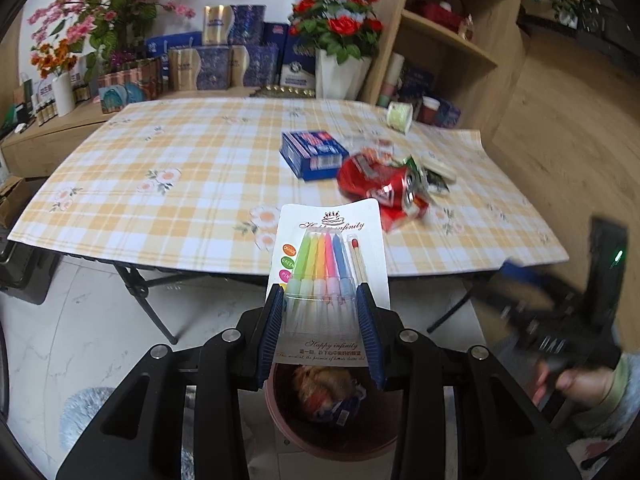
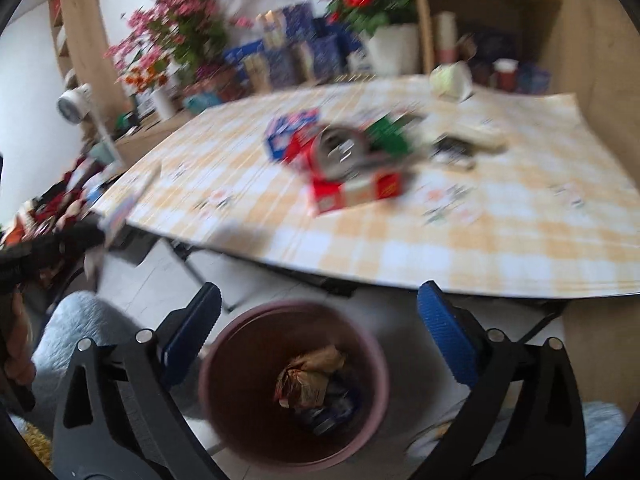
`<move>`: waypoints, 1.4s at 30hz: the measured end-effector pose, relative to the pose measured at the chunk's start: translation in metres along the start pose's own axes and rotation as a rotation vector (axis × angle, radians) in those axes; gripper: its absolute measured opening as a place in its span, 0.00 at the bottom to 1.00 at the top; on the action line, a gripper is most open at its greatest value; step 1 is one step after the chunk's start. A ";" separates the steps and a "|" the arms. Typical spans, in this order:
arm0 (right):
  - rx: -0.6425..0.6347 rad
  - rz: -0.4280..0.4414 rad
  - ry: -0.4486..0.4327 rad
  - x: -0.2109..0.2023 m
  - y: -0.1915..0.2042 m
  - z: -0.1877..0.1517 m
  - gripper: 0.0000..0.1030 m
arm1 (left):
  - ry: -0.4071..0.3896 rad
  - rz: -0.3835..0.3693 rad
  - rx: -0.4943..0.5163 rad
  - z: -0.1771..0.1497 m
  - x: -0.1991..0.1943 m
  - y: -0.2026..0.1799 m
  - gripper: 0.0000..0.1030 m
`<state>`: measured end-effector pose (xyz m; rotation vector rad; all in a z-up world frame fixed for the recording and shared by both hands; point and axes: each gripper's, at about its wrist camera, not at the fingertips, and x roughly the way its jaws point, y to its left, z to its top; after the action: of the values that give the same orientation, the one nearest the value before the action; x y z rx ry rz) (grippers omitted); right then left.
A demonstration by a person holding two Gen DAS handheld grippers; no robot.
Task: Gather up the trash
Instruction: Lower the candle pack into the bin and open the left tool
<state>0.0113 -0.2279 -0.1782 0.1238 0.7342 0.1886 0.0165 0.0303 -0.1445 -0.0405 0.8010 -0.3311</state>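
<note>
Behind the tabletop (image 1: pixel 192 168), boxes (image 1: pixel 224 68) and flower pots (image 1: pixel 340 68) are lined against the wall, with a wooden shelf (image 1: pixel 444 40) at the right. A yellow checked cloth is spread over the tabletop, its near edge overhanging black folding legs; pale floor lies open below and to the left.

Trash is clustered right of centre on the cloth: a blue carton (image 1: pixel 314 154), a crushed red can (image 1: pixel 384 188) touching a red wrapper, green packaging just behind, and a paper cup (image 1: pixel 400 116) on its side near the far right corner. The left half of the cloth is seen bare.

A candle pack (image 1: pixel 330 264) is gripped by the left gripper (image 1: pixel 324 300), both blue fingers (image 1: pixel 272 320) pressed against its lower sides. The pack is held upright off the tabletop's near edge, directly above a brown bin (image 1: pixel 320 432). Crumpled wrappers are seen inside the bin.

In the right wrist view, which is blurred, the right gripper (image 2: pixel 320 320) is seen spread wide with nothing between its fingers (image 2: pixel 448 344), poised over the same bin (image 2: pixel 224 360), whose rim lies between the fingertips. The bin stands on the floor just in front of the tabletop's edge, with a grey fuzzy mat (image 2: pixel 80 328) beside it to the left.
</note>
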 end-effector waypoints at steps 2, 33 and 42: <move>0.012 -0.064 -0.040 -0.007 -0.008 0.001 0.94 | 0.015 0.001 0.017 -0.003 0.006 -0.004 0.35; 0.097 -0.225 -0.017 0.000 -0.045 -0.021 0.94 | 0.281 -0.038 0.203 -0.054 0.092 -0.036 0.37; 0.104 -0.226 -0.004 0.003 -0.047 -0.023 0.94 | 0.289 -0.025 0.176 -0.054 0.096 -0.032 0.61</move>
<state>0.0041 -0.2718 -0.2052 0.1386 0.7480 -0.0653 0.0313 -0.0250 -0.2447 0.1656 1.0551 -0.4365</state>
